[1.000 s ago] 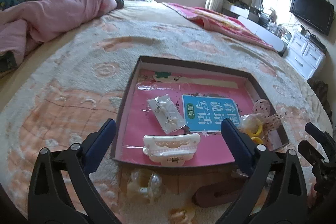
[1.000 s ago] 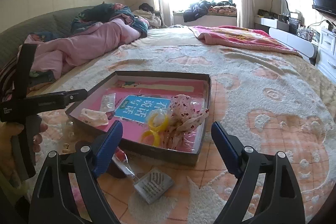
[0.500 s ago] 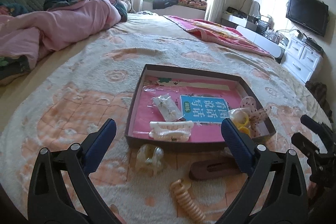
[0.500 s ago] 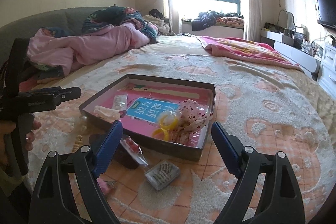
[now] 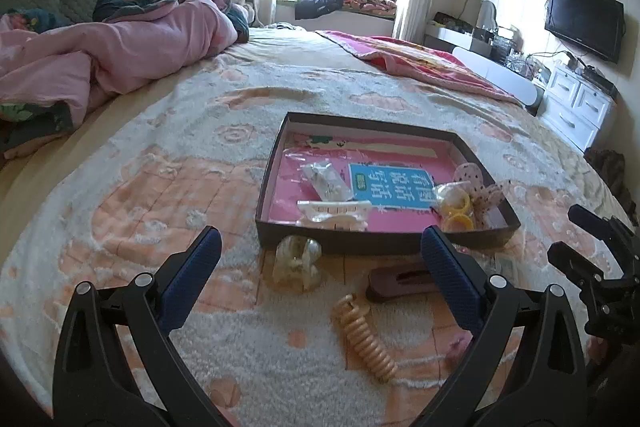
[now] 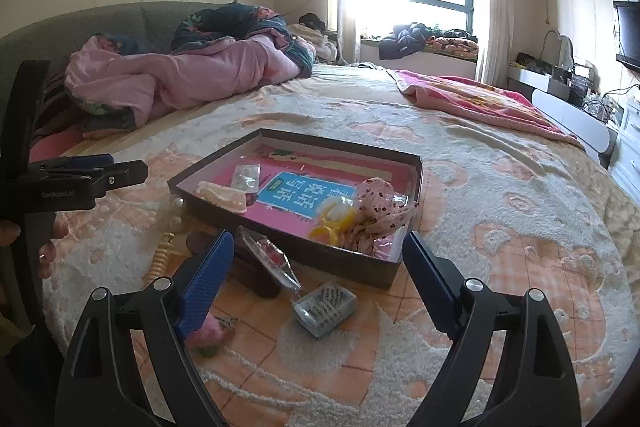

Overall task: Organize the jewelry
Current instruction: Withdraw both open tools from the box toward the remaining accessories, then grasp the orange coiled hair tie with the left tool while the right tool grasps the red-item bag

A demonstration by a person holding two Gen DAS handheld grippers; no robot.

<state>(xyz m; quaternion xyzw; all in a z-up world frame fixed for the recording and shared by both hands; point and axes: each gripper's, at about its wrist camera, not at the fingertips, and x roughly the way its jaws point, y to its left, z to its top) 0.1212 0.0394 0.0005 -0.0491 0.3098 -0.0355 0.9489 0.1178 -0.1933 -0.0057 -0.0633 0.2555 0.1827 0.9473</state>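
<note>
A dark box with a pink floor [image 5: 332,247] [image 6: 348,269] lies on the bed. Inside it are a white hair clip [image 5: 334,213] [image 6: 222,195], a small clear bag [image 5: 326,181], yellow rings [image 5: 456,211] [image 6: 332,221] and a dotted pink bow [image 6: 376,207]. In front of the box lie a clear clip [image 5: 298,261], a gold spiral tie [image 5: 366,337] [image 6: 162,257], a dark brown clip [image 5: 396,279], a clear packet with red pieces [image 6: 270,255], a small clear case [image 6: 325,307] and a pink piece [image 6: 208,337]. My left gripper [image 5: 320,279] and right gripper [image 6: 316,277] are both open and empty, short of the box.
The bedspread [image 5: 160,195] is cream and peach and fluffy. A pink quilt [image 5: 112,55] is heaped at the far left, a pink blanket [image 5: 420,63] at the far right. A white dresser and a TV [image 5: 584,19] stand at the right wall. A hand [image 6: 48,239] holds the left gripper.
Both grippers have drawn back from the box, so it looks smaller and farther. The gold spiral tie, the brown clip and the pink piece on the bedspread have come into view.
</note>
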